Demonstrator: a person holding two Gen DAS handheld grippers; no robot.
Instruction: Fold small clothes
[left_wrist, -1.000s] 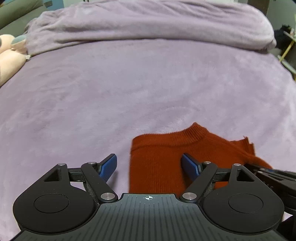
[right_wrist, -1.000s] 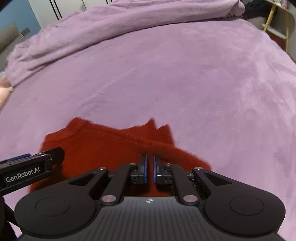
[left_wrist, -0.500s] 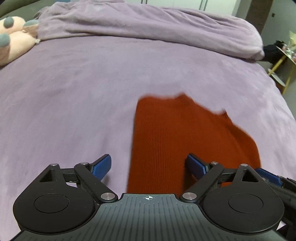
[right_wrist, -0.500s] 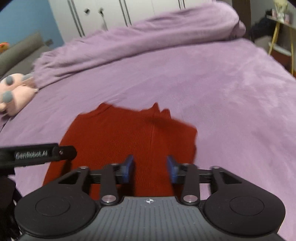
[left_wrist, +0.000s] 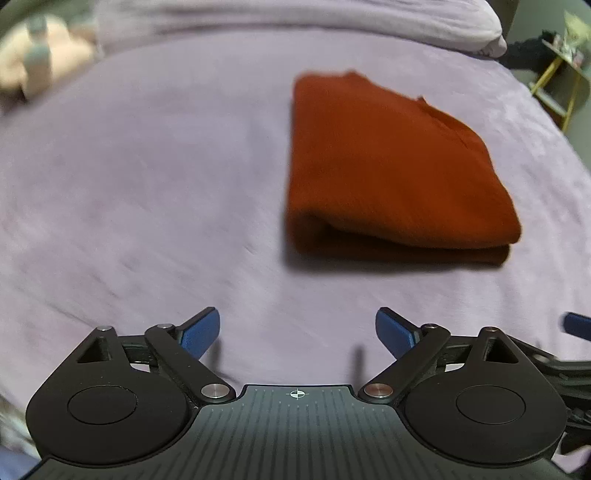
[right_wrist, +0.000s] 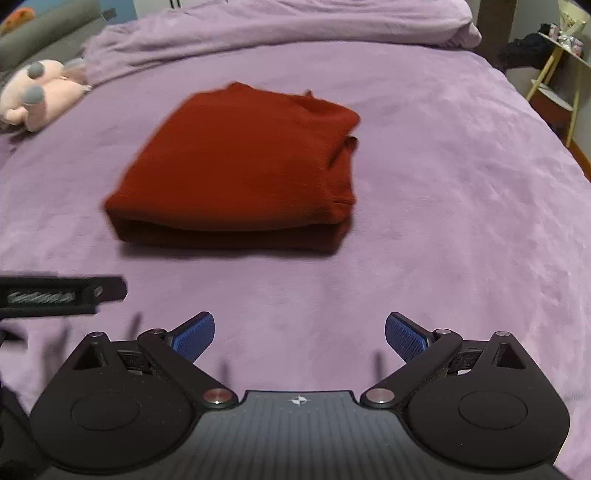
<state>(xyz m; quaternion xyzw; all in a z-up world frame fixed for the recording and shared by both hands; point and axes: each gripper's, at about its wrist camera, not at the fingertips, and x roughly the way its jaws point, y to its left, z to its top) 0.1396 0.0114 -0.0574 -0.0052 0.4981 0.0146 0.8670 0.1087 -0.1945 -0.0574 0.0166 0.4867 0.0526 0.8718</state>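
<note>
Both spread wide right now: left hand-held gripper (left_wrist: 297, 334) and right hand-held gripper (right_wrist: 300, 336) hover side by side, blue pads gripping nothing.

bare purple blanket (right_wrist: 424, 258) around folded sweater (right_wrist: 240, 166) | plush toy (right_wrist: 40, 92) far-left edge

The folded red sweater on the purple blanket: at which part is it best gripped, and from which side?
Probably the near folded edge of the red sweater. There the layers stack with a rounded fold facing the open right claw, so one finger can slide under from the front, low along the purple blanket. The right side has loose, uneven flaps, which would likely unfold.
</note>
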